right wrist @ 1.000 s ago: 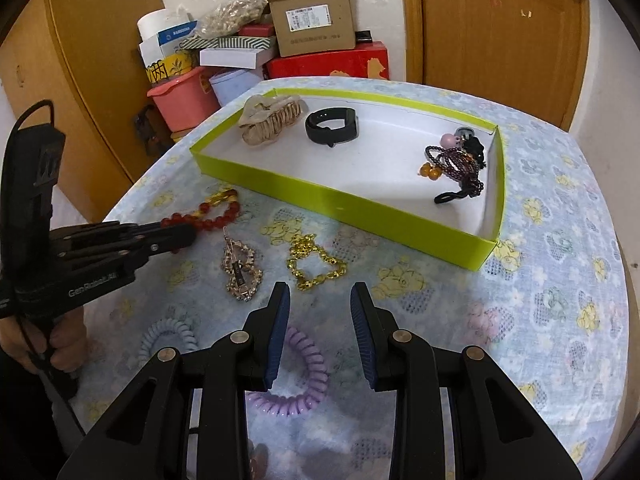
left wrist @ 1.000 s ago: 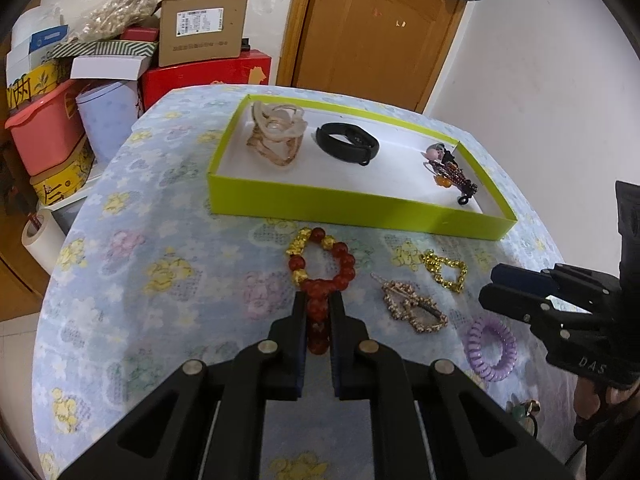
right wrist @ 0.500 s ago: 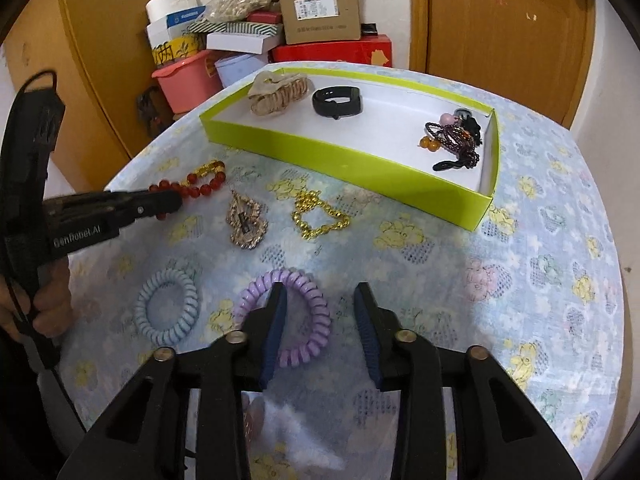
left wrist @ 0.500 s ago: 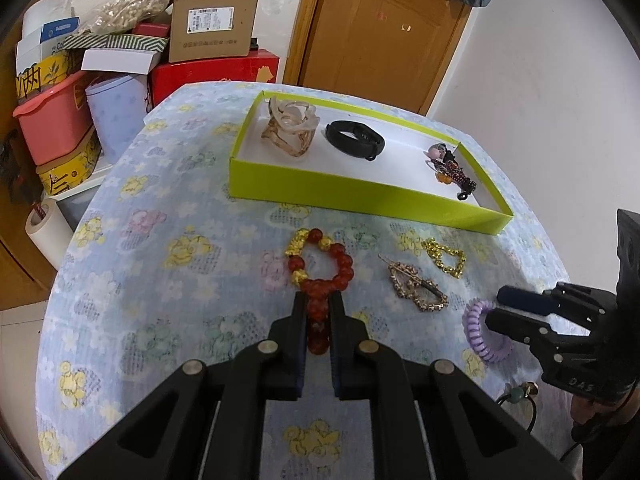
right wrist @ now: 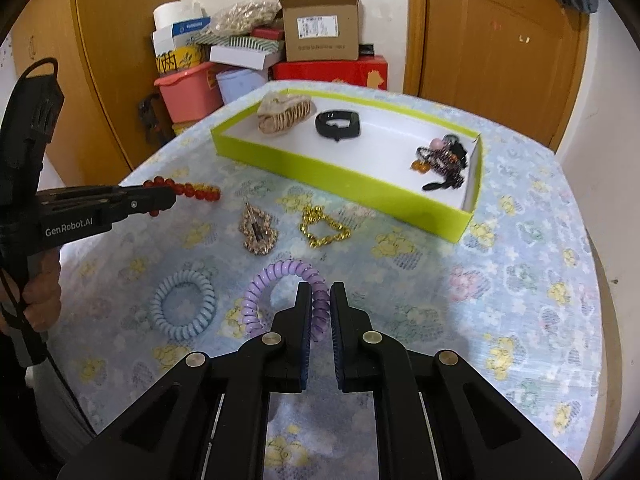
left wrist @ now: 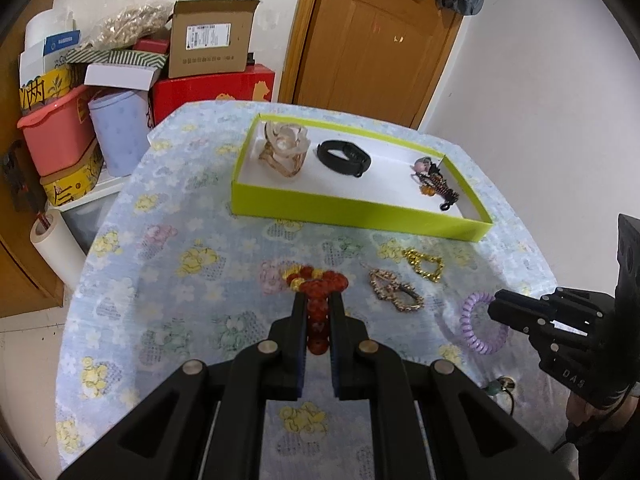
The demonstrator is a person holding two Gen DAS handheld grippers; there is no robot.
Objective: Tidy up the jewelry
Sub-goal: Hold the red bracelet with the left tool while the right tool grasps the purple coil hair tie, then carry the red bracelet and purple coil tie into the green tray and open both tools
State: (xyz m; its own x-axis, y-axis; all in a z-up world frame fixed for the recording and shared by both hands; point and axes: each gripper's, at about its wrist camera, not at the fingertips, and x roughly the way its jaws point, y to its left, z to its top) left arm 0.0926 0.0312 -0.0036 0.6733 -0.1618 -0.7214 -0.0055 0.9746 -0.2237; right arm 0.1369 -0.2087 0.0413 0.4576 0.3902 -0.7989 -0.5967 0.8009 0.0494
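A second ago your right hand-held gripper (right wrist: 320, 298) stood apart over the purple coil hair tie (right wrist: 280, 296); now it is clamped on the near side of that coil, which lies on the counter (right wrist: 520, 280). Your left hand-held gripper (left wrist: 318, 304) stays clamped on the red bead bracelet (left wrist: 320, 284), and the bracelet, which lay as an open ring on the cloth a second ago, now hangs bunched from the pads, clear of the counter. In the right wrist view the bracelet's long axis runs along the left gripper's line, its gold beads at the far end pointing toward the green tray (right wrist: 360, 180). The purple coil's long axis runs from your right gripper toward the left. On the counter outside the tray you have one purple coil, one blue coil hair tie (right wrist: 184, 306), one rhinestone hair clip (right wrist: 258, 232) and one gold chain bracelet (right wrist: 324, 228), besides the one red bracelet you hold. In the tray lie three things: one beige claw clip (right wrist: 284, 112) at the left end, one black wristband (right wrist: 338, 124) in the middle, and one dark beaded cluster (right wrist: 440, 160) at the right end.
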